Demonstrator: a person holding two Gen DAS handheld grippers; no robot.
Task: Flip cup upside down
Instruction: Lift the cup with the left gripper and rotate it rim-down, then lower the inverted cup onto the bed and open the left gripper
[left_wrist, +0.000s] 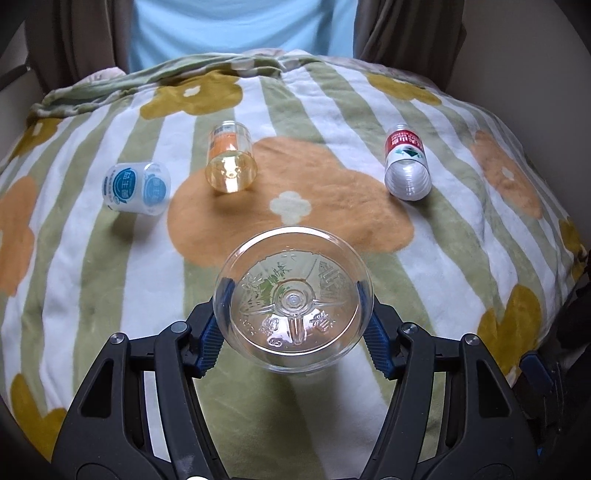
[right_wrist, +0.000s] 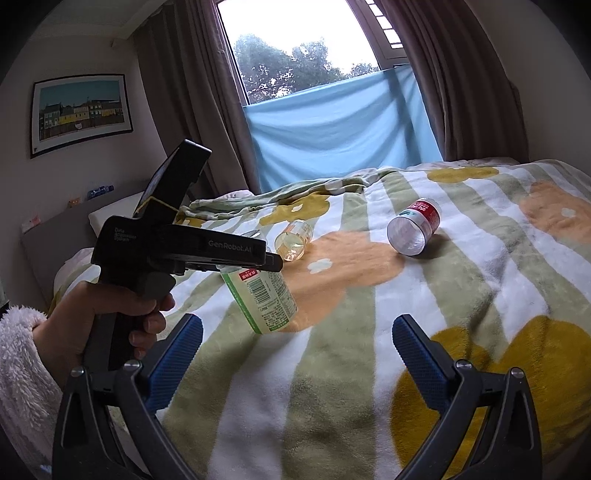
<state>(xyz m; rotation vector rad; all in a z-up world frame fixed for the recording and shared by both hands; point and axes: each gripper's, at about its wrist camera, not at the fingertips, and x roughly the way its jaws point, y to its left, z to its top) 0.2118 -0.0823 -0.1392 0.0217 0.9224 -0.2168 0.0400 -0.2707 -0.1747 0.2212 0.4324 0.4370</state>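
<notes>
My left gripper (left_wrist: 293, 314) is shut on a clear plastic cup with a green label (left_wrist: 293, 299), held above the blanket with its base facing the camera. In the right wrist view the same cup (right_wrist: 264, 301) hangs tilted in the left gripper (right_wrist: 255, 264), held by a hand in a fluffy sleeve. My right gripper (right_wrist: 297, 350) is open and empty above the blanket. An orange-labelled cup (left_wrist: 231, 158), a red-labelled cup (left_wrist: 406, 162) and a blue-labelled cup (left_wrist: 136, 188) lie on their sides on the blanket.
The striped, flower-patterned blanket (left_wrist: 332, 206) covers a bed. Brown curtains (right_wrist: 192, 122) and a blue cloth (right_wrist: 340, 129) hang at the window behind. A framed picture (right_wrist: 79, 110) hangs on the left wall.
</notes>
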